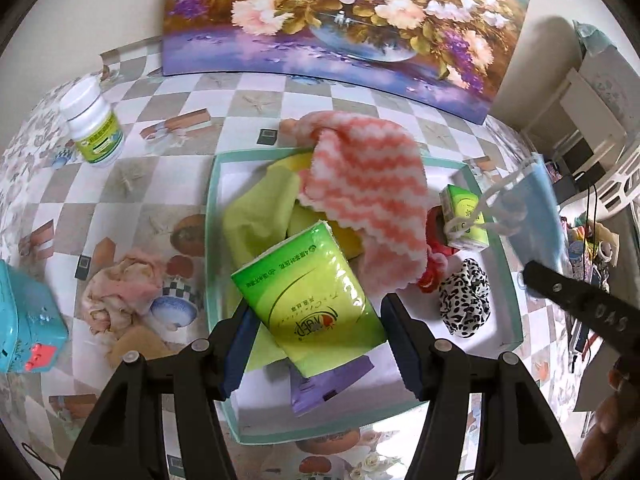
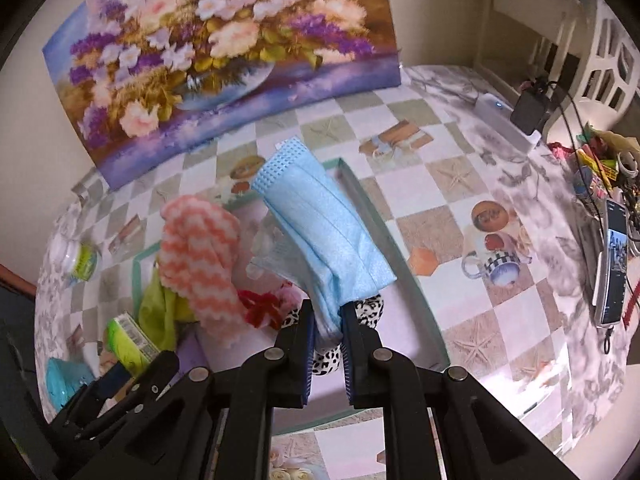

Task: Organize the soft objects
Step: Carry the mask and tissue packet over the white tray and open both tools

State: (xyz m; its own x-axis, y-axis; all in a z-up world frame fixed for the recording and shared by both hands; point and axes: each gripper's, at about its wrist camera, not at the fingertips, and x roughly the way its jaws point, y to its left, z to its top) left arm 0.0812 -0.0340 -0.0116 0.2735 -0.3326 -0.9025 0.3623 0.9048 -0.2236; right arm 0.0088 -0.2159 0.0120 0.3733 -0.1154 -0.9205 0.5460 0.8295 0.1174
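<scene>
A shallow box with a teal rim [image 1: 212,216] lies on the table and holds soft things: a pink-and-white striped cloth [image 1: 368,192], a yellow-green cloth [image 1: 256,216], a small green tissue pack [image 1: 464,216], a red scrunchie [image 1: 430,276] and a black-and-white spotted scrunchie [image 1: 464,300]. My left gripper [image 1: 316,340] is shut on a large green tissue pack [image 1: 312,296] over the box. My right gripper [image 2: 326,320] is shut on a blue face mask [image 2: 320,228] held above the box [image 2: 372,208]; the mask also shows in the left wrist view [image 1: 540,216].
A white pill bottle with a green label [image 1: 94,124] stands at the left. A turquoise box [image 1: 28,320] lies at the left edge. A flower painting [image 1: 344,20] leans at the back. A phone [image 2: 612,272], cables and clutter lie at the right edge.
</scene>
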